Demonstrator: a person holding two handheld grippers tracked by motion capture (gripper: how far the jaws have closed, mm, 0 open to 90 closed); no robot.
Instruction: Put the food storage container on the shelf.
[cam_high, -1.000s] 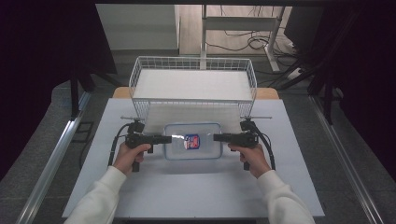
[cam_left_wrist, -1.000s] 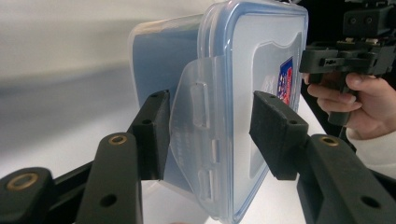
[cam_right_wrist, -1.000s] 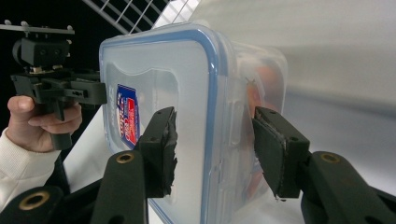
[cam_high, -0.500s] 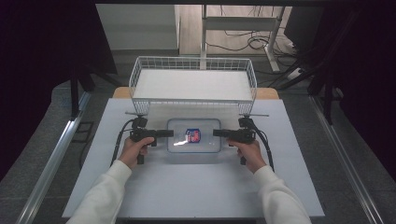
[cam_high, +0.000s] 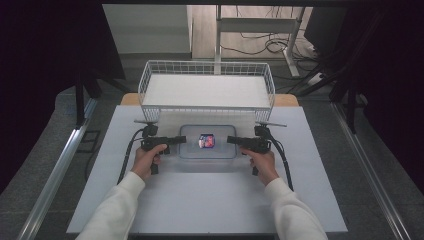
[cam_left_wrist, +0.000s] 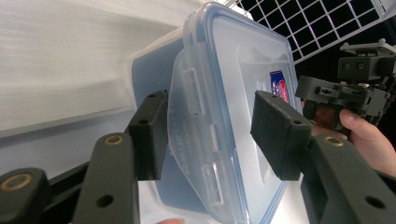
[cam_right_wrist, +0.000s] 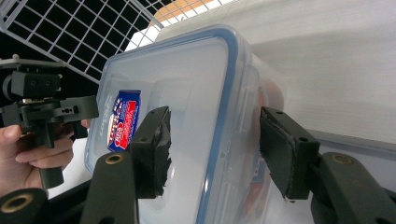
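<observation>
White table (cam_high: 210, 200) carries your clear lidded box (cam_high: 207, 142) at frame centre, below the wire basket (cam_high: 207, 75). Left gripper (cam_high: 181, 140) and right gripper (cam_high: 231, 140) have just been spreading, jaws straddling the box ends without pinching; pull away crooked and a pad may snag the lid's rim and drag it.

Clear blue-rimmed container (cam_high: 207, 145), red-and-blue label (cam_high: 206, 141), white wire basket (cam_high: 207, 89).
</observation>
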